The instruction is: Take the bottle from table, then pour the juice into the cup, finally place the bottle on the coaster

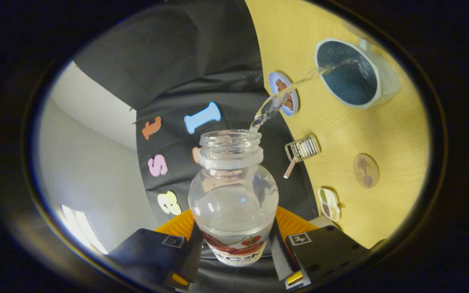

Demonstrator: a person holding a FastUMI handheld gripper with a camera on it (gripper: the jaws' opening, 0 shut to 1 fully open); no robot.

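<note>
The tool [234, 248] has both fingers pressed on the lower body of the bottle [233, 195], one on each side, so it is closed around it and holds it firmly. The bottle is clear, without cap, and it is tipped over the desk [385, 142], with its open mouth pointing away from the fingers. A thin stream of clear liquid [287, 95] leaves the mouth of the bottle and goes into the cup [347, 73], which stands on the desk far beyond the fingers, to the right. The cup is white outside and dark inside. Between the bottle mouth and the cup, near the edge of the desk, lies a round coaster [284, 93] with a blue rim and a picture on it; the stream passes in front of it. Nearer on the desk there are a small grater-like object [302, 149], a round wooden disc [366, 170] and a small flat card [329, 204]
</note>
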